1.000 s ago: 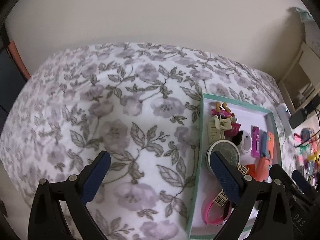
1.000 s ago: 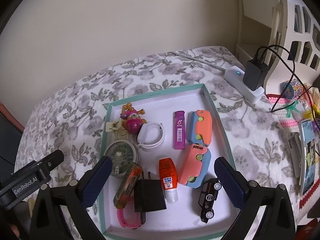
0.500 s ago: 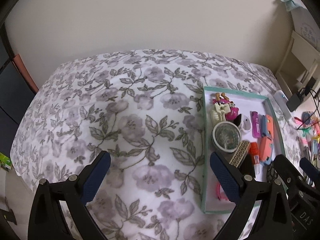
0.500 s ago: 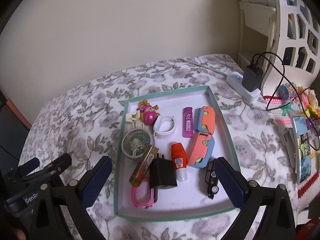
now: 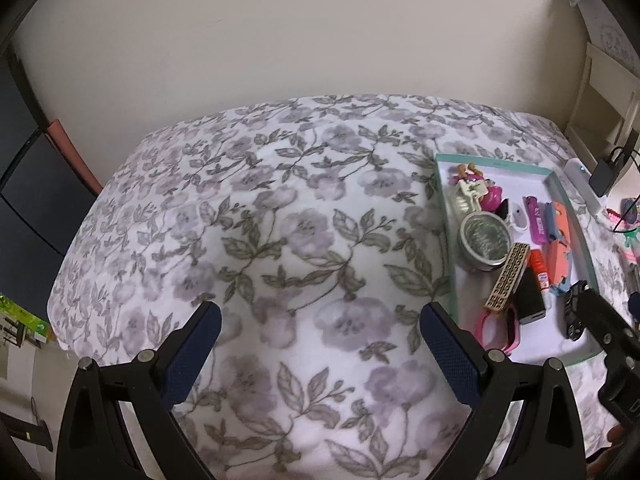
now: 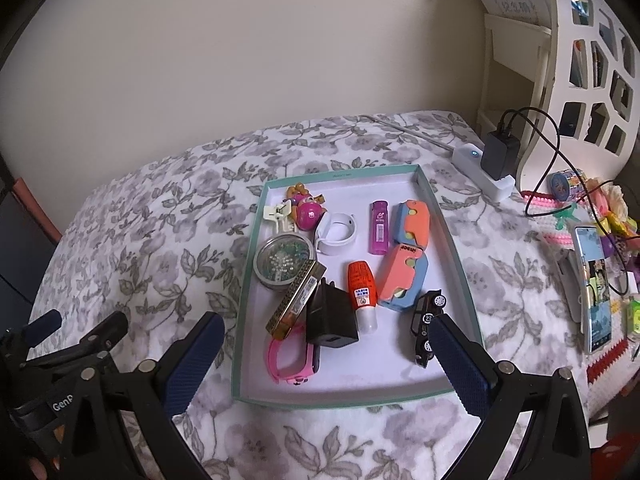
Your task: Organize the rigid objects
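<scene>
A teal-rimmed white tray (image 6: pixel 452 240) lies on the floral bedspread; it also shows at the right of the left wrist view (image 5: pixel 446 240). It holds a round tin (image 6: pixel 285 262), a harmonica (image 6: pixel 298 300), a black charger (image 6: pixel 330 316), an orange bottle (image 6: pixel 362 294), a toy car (image 6: pixel 426 324), a pink watch (image 6: pixel 290 360), two orange-blue cases (image 6: pixel 404 276), a purple lighter (image 6: pixel 380 228), a white band (image 6: pixel 338 234) and a pink figure (image 6: pixel 306 208). My right gripper (image 6: pixel 324 360) is open and empty above the tray's near edge. My left gripper (image 5: pixel 320 352) is open and empty over bare bedspread left of the tray.
The floral bedspread (image 5: pixel 260 220) covers the bed up to a plain wall. A white power strip with a black charger (image 6: pixel 492 160) and cables lies right of the tray. A phone (image 6: pixel 596 280) and small trinkets lie at the far right beside a white shelf (image 6: pixel 580 60).
Both grippers have pulled back and up from the tray, so more of the bed and tray shows. Both stay open and empty. The tray's contents have not moved.
</scene>
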